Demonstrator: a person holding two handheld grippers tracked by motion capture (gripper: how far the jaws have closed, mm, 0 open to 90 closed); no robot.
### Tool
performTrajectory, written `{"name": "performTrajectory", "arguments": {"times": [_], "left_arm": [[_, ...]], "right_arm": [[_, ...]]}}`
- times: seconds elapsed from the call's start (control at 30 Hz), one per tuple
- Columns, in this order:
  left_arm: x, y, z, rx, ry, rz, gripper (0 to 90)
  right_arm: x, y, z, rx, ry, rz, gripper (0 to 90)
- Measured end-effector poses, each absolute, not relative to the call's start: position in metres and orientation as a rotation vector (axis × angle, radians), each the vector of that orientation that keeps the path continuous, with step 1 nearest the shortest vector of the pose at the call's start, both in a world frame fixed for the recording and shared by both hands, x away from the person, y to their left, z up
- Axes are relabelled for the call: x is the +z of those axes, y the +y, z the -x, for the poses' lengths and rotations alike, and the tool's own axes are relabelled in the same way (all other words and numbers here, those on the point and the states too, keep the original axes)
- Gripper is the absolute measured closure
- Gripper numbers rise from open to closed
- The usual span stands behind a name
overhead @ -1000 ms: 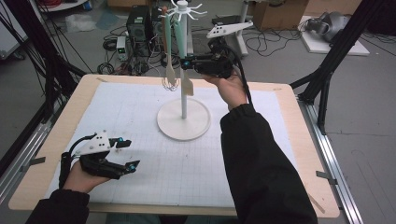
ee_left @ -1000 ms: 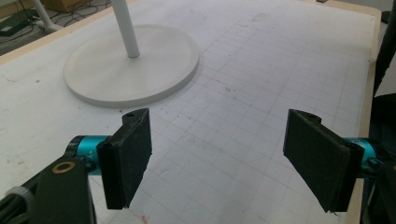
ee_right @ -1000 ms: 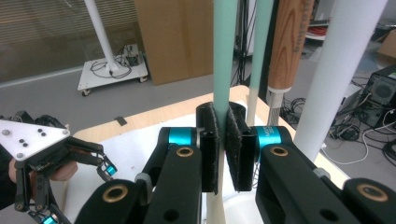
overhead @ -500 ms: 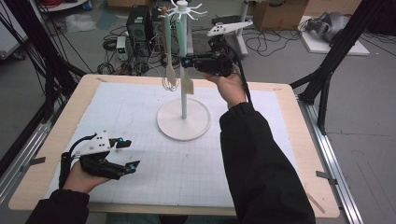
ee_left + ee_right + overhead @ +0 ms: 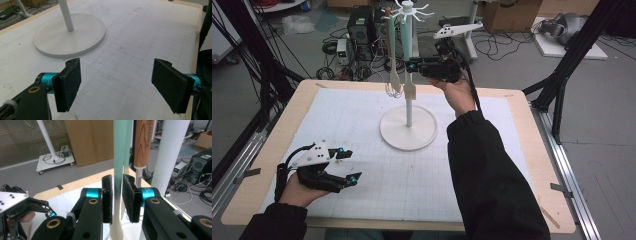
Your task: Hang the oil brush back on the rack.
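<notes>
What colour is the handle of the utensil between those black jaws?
Mint green, fading to cream lower down; the utensil shows best in the right gripper view.

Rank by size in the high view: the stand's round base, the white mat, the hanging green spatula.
1. White mat, largest.
2. Round base.
3. Green spatula, smallest, though it hangs nearer the camera.

Left gripper [image 5: 344, 166] low, fingers apart, right gripper [image 5: 412, 66] raised, fingers just easing apart.

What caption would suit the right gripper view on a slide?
Right tool, jaws just easing open, around the green-handled utensil hanging beside the stand's white pole.
</notes>
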State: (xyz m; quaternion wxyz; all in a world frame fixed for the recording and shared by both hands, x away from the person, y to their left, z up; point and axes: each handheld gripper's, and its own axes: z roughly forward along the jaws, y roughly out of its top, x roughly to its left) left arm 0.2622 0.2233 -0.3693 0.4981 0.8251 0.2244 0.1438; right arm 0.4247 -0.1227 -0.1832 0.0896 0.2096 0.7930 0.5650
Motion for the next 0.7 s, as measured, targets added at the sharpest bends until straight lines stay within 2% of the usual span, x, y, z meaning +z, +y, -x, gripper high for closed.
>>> {"name": "performTrajectory", "arguments": {"times": [0.33, 0.7], "left_arm": [[-0.369, 0.225, -0.262, 0.352, 0.546, -1.995, 24.1], [-0.369, 0.224, -0.264, 0.356, 0.556, -1.993, 23.2]], "right_arm": [[-0.183, -0.129, -0.418, 1.663, 2.341, -0.641, 64.3], [-0.191, -0.138, -0.406, 1.642, 2.325, -0.663, 45.8]]}}
